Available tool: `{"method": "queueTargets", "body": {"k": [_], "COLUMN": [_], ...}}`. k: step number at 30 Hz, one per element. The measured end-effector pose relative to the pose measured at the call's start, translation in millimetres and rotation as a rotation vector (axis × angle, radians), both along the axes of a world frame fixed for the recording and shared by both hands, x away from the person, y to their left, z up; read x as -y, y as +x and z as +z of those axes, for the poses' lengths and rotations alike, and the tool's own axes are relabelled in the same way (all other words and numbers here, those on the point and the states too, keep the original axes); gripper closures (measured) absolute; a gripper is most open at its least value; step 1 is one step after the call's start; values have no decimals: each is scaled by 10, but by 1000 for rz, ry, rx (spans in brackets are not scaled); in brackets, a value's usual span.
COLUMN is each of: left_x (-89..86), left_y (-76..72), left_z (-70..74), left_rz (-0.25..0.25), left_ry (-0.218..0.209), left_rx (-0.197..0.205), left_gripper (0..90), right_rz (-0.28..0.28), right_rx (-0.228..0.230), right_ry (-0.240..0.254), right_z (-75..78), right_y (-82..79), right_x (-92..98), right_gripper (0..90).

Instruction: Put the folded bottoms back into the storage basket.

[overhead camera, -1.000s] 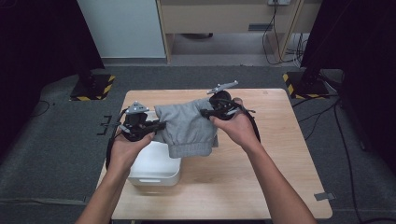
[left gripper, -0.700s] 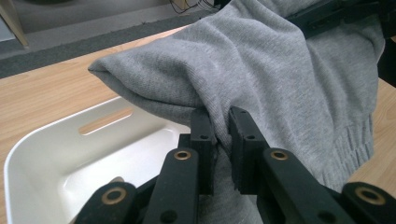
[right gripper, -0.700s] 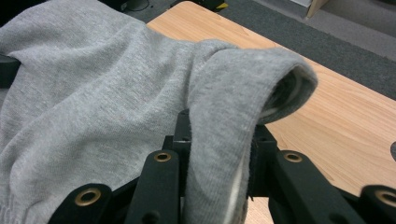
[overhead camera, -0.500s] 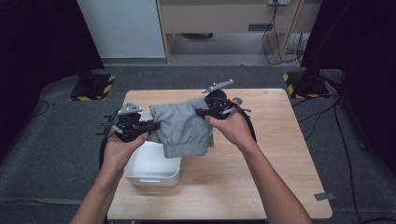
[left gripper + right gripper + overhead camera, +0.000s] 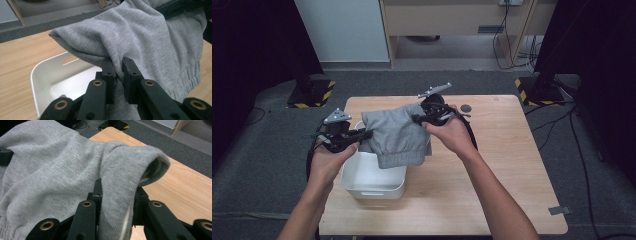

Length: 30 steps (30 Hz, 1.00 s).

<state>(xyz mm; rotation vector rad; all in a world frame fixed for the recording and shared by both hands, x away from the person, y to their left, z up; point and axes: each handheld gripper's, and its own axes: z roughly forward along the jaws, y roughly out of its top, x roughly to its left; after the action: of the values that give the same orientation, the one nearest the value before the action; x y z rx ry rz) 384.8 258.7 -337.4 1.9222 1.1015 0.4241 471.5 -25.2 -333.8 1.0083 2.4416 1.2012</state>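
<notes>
High view: garment (image 5: 396, 136) stretched crosswise, hem perhaps nearward.

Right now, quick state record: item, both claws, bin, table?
item: grey garment, folded, held up between both claws
left claw: shut on the garment's edge
right claw: shut on a folded thickness of the garment
bin: white bin, open top, nothing visible inside, under the garment's hanging hem
table: wooden table, bin stands on it

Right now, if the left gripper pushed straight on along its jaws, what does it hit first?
The left gripper is already shut on the grey garment; beyond that fold, probably the right gripper holding its far side, though depth is unclear.
</notes>
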Motion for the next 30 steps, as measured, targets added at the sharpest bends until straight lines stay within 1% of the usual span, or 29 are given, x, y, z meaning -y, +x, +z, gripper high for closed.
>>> {"method": "queueTargets", "body": {"k": [4,9,18,19,22,30], "left_x": [-55,-131,-293,-302,-317,-343], "left_y": [-9,-22,-39,-41,-38,-39], "left_z": [-15,-25,-30,-33,-39,-57], "left_rz": [9,19,48,48,49,57], "left_ry": [-3,-8,-14,-9,-11,-9], "left_rx": [-4,-6,-10,-12,-13,-18], "left_gripper": [810,810,810,810,810,810], "right_rz": [24,37,60,62,65,69], "right_rx": [5,1,-1,-2,-7,-9], "right_ry": [5,8,7,0,-2,1], "right_z": [-15,-28,-43,-51,-70,-98], "right_y": [12,19,44,45,54,78], "right_x": [-36,-89,-265,-287,-317,-348], "right_gripper": [714,714,713,712,712,712]}}
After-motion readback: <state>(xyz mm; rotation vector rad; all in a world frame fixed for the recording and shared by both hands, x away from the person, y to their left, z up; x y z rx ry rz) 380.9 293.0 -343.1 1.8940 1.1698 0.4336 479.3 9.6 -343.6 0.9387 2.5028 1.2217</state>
